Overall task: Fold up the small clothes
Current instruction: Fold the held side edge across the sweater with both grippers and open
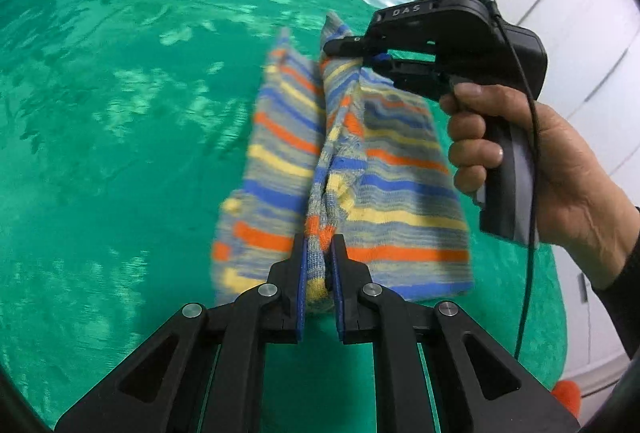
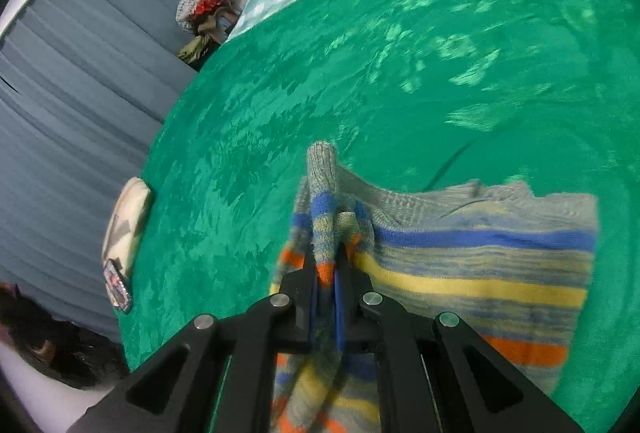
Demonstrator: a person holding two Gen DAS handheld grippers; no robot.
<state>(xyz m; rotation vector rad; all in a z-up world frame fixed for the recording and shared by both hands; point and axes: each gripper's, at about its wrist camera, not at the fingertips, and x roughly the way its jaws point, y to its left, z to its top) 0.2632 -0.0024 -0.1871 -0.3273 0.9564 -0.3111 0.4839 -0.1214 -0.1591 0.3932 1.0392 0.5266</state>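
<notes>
- Striped knit garment (image 1: 360, 169): soft, light and limp, hanging between the two grippers above the green blanket (image 1: 120, 113).
- Left gripper (image 1: 319, 253): fingers nearly closed, pinching a bunched edge between its pads.
- Right gripper (image 2: 327, 265): likewise clamped on a fold; cloth drapes either side.
- Judgement: floppy knit sags, so grip at hems or corners.

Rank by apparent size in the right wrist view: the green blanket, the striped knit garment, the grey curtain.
1. green blanket
2. grey curtain
3. striped knit garment
The garment sits nearest the camera, so its real size is smaller than it looks.

A striped knit garment (image 1: 352, 169) hangs bunched, lifted above the green blanket (image 1: 120, 113).
</notes>
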